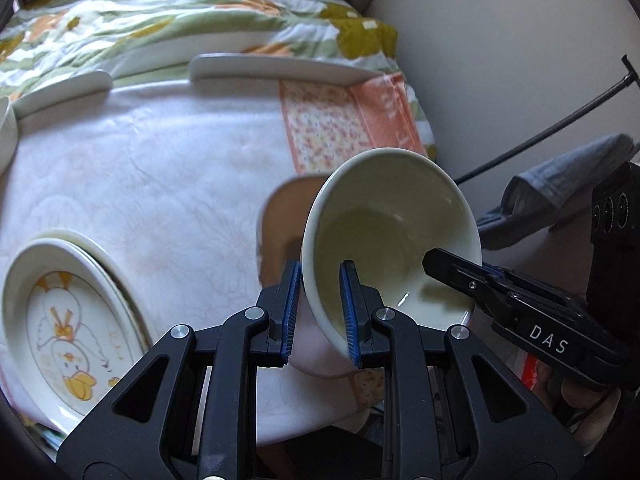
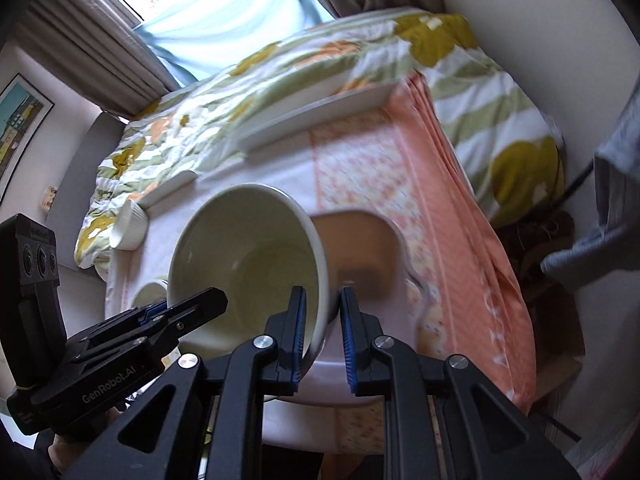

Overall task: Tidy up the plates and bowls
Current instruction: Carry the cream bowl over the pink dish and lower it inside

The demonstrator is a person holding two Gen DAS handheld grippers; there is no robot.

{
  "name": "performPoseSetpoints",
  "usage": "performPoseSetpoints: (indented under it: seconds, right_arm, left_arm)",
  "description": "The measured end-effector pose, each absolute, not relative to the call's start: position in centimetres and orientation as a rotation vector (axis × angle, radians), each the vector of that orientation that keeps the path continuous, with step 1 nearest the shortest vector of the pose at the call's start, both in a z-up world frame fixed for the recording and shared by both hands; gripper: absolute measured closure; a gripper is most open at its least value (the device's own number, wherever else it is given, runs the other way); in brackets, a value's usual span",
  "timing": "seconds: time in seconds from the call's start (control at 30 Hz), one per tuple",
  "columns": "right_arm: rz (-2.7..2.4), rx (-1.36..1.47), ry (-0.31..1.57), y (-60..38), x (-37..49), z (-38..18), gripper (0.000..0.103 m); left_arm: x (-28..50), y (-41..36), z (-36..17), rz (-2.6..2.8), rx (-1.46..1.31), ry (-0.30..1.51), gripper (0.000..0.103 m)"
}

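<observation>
You held 1 cream bowl (image 1: pixel 390 236) up in the air between your 2 grippers, tipped so its open mouth faced the cameras, above a table covered in a pale pink cloth (image 1: pixel 140 184). Your left gripper (image 1: pixel 320 312) was clamped on the bowl's rim on 1 side, its blue pads (image 1: pixel 294 312) pressed close with the bowl's wall between them. Your right gripper (image 2: pixel 322 328) pinched the opposite rim in the same way, jaws nearly shut on the thin wall. In each wrist view the other gripper's black finger reached over the bowl's far edge.

Just behind the bowl sat a brown square dish (image 2: pixel 360 248), resting on the cloth and partly hidden by the bowl. To the left, near the table's edge, lay a plate with a yellow duck drawing (image 1: pixel 68 332), stacked on another plate. At the far side of the table lay 2 flat white plates (image 1: pixel 280 66). A small white ribbed cup (image 2: pixel 128 226) stood near the table's left end. An orange patterned cloth (image 2: pixel 420 200) covered the table's right side. Beyond the table lay a quilt with green and yellow flowers (image 1: pixel 180 16), then brown curtains (image 2: pixel 100 48).
</observation>
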State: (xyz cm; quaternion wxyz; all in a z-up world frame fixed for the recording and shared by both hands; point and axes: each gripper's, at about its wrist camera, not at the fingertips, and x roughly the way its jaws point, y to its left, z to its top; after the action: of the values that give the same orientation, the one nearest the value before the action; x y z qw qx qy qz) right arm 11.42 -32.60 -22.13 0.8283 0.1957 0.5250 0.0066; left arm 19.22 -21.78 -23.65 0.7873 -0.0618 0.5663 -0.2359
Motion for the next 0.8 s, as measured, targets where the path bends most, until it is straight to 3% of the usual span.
performPoseSetpoints:
  seconds: [0.3, 0.8]
  right_arm:
    - [0.024, 0.402, 1.142, -33.9, 11.2, -25.3, 0.087]
    - [0.027, 0.380, 1.156, -33.6, 11.7, -26.4, 0.087]
  left_arm:
    - [19.7, -24.1, -26.7, -0.484, -0.002, 1.248, 0.085]
    - [19.9, -25.1, -27.3, -0.451, 0.124, 1.228, 0.085]
